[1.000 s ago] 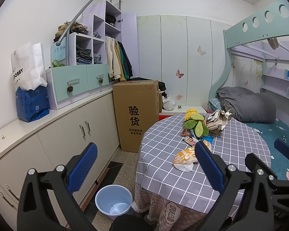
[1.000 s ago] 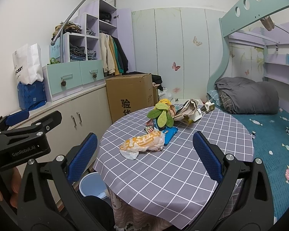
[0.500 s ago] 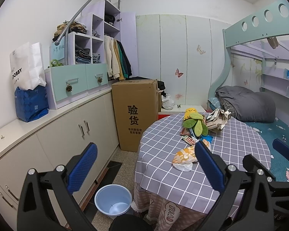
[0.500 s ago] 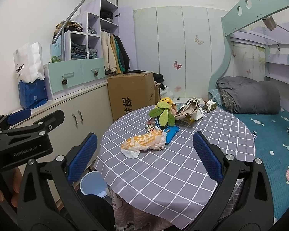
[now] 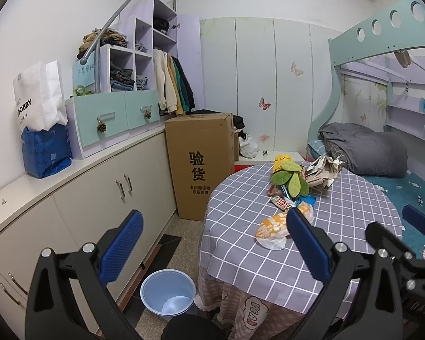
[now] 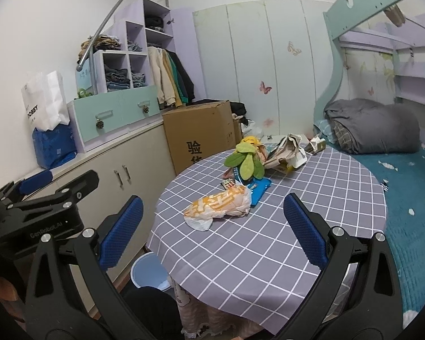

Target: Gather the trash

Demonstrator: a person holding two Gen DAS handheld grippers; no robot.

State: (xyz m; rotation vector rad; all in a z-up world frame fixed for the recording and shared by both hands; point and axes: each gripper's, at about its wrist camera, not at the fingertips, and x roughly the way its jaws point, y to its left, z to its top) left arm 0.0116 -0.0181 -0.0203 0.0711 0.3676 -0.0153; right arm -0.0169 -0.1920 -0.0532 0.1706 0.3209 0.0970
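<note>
An orange and white snack bag [image 6: 221, 204] lies on the round table with a grey checked cloth [image 6: 269, 240]; it also shows in the left wrist view [image 5: 274, 226]. Behind it lie a blue wrapper [image 6: 259, 189], a small red-patterned packet [image 6: 228, 183], crumpled paper [image 6: 286, 153] and a green-leaf plush toy [image 6: 246, 161]. A light blue bin [image 5: 168, 294] stands on the floor left of the table. My left gripper [image 5: 212, 249] is open and empty, above the floor at the table's left edge. My right gripper [image 6: 209, 229] is open and empty, short of the snack bag.
A tall cardboard box [image 5: 201, 164] stands behind the table. White cabinets [image 5: 85, 198] run along the left wall, with a blue bag [image 5: 45, 153] and a white bag on top. A bunk bed with a grey quilt [image 6: 376, 124] is on the right.
Both grippers have drifted slightly; the view of the table has shifted a little. Both stay open and empty.
</note>
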